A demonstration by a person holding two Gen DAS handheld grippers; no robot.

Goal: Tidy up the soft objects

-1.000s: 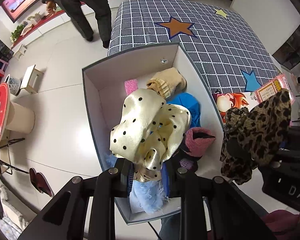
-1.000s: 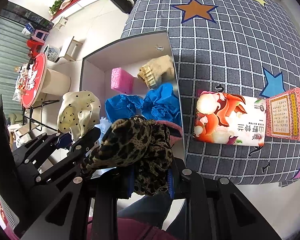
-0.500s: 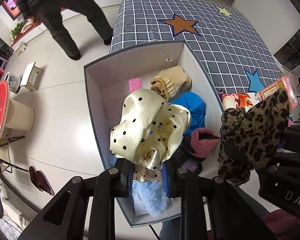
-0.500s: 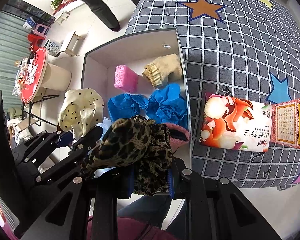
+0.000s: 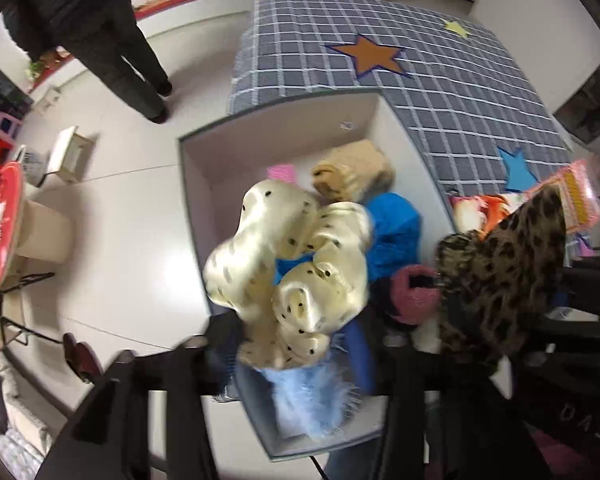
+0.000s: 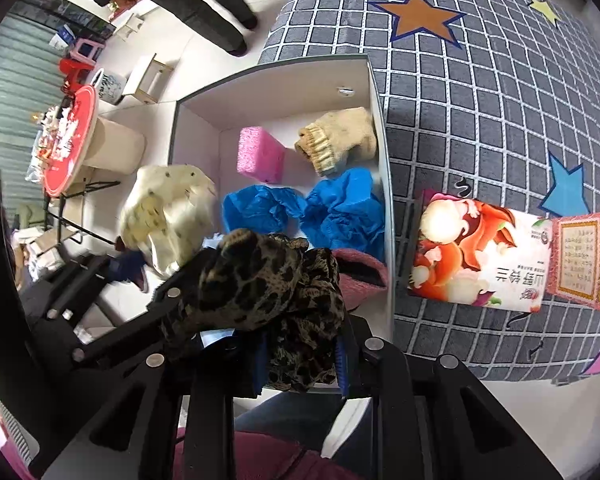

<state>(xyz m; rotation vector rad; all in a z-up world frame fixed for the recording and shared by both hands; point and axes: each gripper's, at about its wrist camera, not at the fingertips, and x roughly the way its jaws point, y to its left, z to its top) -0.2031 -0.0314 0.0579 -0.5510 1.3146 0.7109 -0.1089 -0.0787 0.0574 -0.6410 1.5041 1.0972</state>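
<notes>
A cream satin cloth with black polka dots (image 5: 300, 276) is seen between the spread fingers of the left gripper (image 5: 300, 344), whose jaws are opening; the cloth is blurred, and whether it is pressed by the pads cannot be told. It hangs above the near left part of an open white cardboard box with a grey rim (image 5: 204, 216), which stands against the left edge of a bench covered in a grey checked cloth with coloured stars (image 5: 440, 92). A leopard-print fabric piece (image 6: 268, 296) is gripped by the right gripper (image 6: 300, 356), bunched over its fingers; its jaws are opening slightly, with the fabric between them, over the near right part of the box. Inside the box, a pink sponge block (image 6: 260, 154) lies toward the far wall, with a beige knitted glove (image 6: 340, 142) beside it at the far right corner. Two crumpled blue plastic pieces (image 6: 340, 212) lie in the middle, a pink knitted item (image 6: 360, 276) is seen against the right wall, and a light blue fluffy cloth (image 5: 312, 400) lies at the near end. On the bench, just right of the box, a tissue pack printed with a cartoon fox (image 6: 480, 256) lies touching a pink printed packet (image 6: 584, 260). A person in dark clothes (image 5: 100, 32) stands on the white floor beyond the box.
</notes>
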